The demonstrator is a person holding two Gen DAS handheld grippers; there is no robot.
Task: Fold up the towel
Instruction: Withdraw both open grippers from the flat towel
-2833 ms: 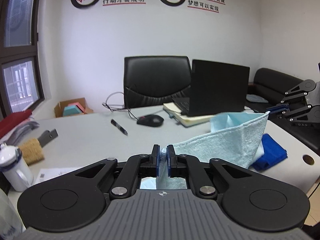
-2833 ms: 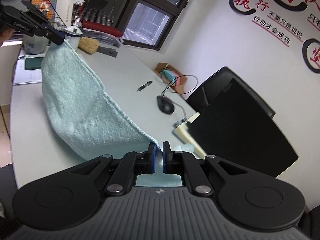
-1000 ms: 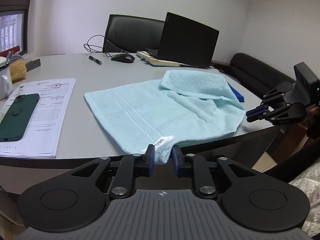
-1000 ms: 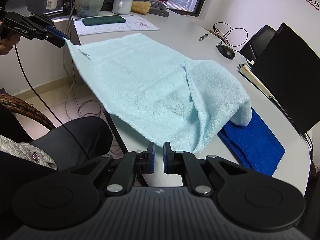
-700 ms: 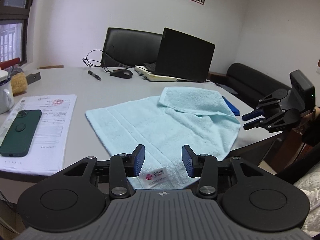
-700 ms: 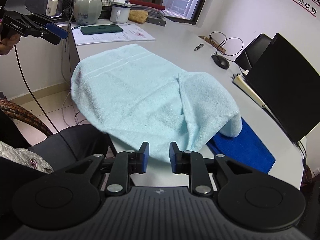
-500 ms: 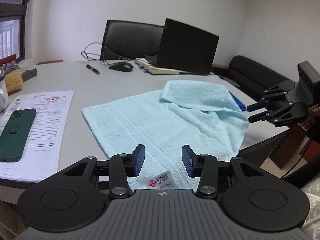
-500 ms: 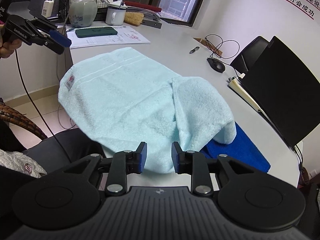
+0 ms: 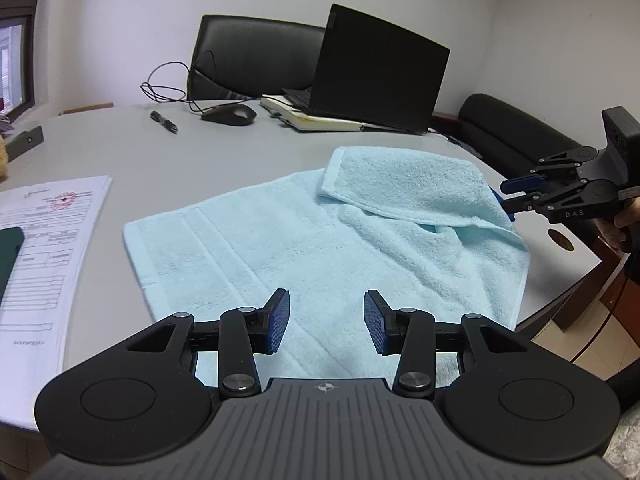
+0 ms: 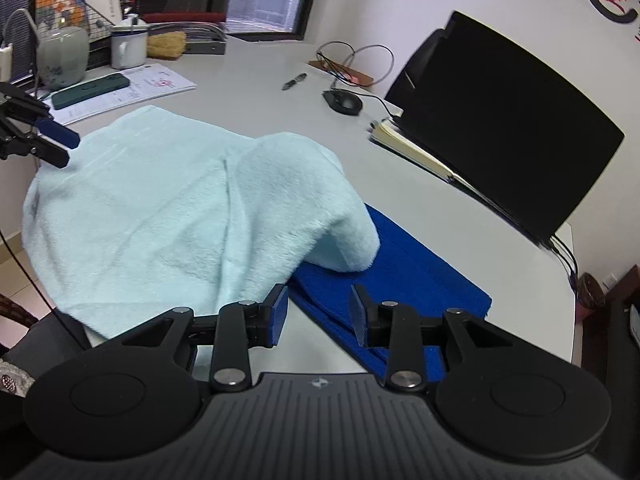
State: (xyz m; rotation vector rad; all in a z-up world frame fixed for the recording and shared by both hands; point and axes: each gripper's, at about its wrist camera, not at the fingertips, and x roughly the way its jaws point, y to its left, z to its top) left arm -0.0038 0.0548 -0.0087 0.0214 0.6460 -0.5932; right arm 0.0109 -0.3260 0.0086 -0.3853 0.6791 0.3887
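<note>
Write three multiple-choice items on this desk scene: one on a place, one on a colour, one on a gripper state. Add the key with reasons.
1. Where does the phone lie?
A. on the papers
B. on the laptop
C. on the chair

2. What colour is the cloth partly under the light towel?
A. red
B. dark blue
C. yellow

3. How do the left gripper and right gripper stand?
A. both clamp the towel
B. one clamps a pen
C. both open, holding nothing

Key: 1 A, the green phone rests on the printed sheets. 2 B, dark blue shows beside the towel's folded corner. 3 C, both sets of pads stand apart with nothing pressed between them.
</note>
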